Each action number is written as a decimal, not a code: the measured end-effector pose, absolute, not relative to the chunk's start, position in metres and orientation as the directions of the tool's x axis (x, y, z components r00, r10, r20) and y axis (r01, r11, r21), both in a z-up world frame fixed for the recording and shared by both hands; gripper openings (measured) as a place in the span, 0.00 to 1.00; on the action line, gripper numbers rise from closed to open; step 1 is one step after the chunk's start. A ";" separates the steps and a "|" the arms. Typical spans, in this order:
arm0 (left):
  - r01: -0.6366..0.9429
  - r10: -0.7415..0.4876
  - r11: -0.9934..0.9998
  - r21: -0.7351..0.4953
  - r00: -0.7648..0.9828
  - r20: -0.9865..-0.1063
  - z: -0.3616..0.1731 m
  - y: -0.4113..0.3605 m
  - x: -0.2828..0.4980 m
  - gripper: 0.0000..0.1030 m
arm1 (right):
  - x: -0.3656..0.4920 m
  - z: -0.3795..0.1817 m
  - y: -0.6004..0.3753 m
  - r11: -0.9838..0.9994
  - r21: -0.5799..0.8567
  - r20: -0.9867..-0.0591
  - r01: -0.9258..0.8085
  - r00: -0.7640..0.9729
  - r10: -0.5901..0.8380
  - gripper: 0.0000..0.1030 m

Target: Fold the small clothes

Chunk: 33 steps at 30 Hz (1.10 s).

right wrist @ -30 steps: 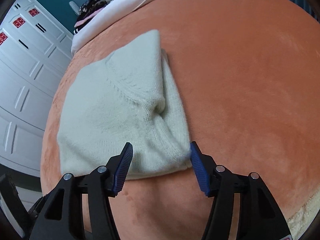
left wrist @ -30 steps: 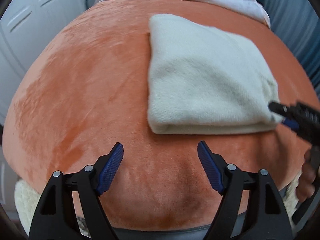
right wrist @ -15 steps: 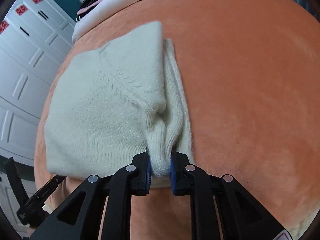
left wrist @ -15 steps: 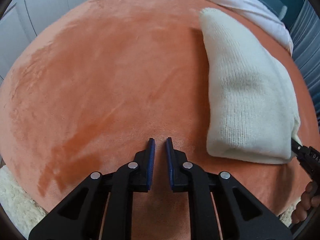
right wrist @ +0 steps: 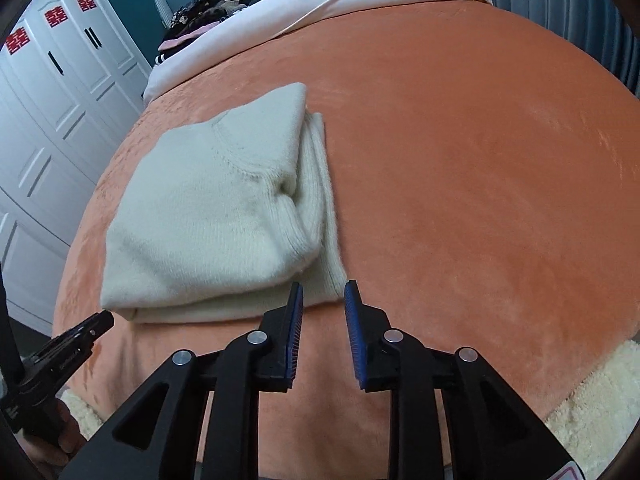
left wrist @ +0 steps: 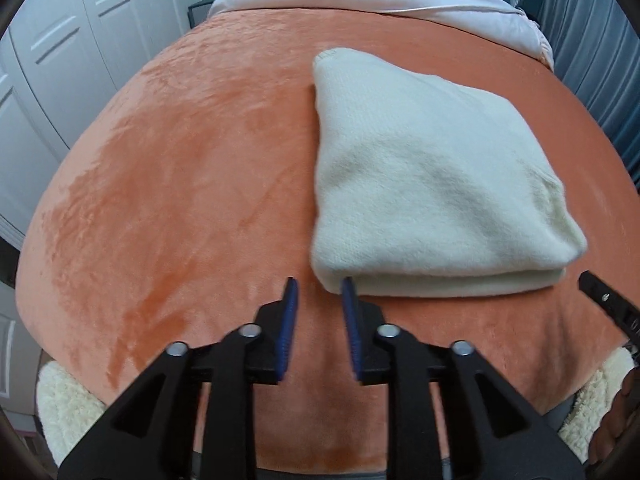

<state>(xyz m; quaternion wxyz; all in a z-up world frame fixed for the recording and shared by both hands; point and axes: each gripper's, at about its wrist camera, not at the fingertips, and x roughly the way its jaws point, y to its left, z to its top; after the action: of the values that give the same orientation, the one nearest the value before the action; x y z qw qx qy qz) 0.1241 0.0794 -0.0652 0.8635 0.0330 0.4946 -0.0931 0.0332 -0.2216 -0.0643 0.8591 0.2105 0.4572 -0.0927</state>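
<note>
Cream knit sweater (left wrist: 432, 184), folded into a thick pad on the orange blanket (left wrist: 180, 184): soft, light and limp, likely best pinched at a near corner through all layers. Left gripper (left wrist: 319, 284) low at the near left corner, jaws narrowly apart, empty; right gripper (right wrist: 323, 287) at the near right corner, likewise slightly parted, holding nothing

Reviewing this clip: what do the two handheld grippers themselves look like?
Both match. The left gripper and right gripper are matte black plastic with triangular cut-outs, silver round rivets at the pivots, and two fingers faced with ribbed blue pads. No cables show. A pink-edged label corner sits at the right gripper's lower edge.
</note>
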 end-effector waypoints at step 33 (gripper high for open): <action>0.213 -0.084 0.976 0.053 0.584 -0.807 -0.115 0.066 0.077 0.75 | -0.021 -0.112 -0.190 0.932 0.152 -0.789 0.330 0.608 -0.087 0.60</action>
<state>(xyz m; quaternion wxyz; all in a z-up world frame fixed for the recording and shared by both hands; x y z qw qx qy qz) 0.0775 0.0657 -0.1149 0.8870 0.0720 0.4484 -0.0837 -0.0209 -0.1903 -0.1117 0.8854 0.1426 0.4265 -0.1176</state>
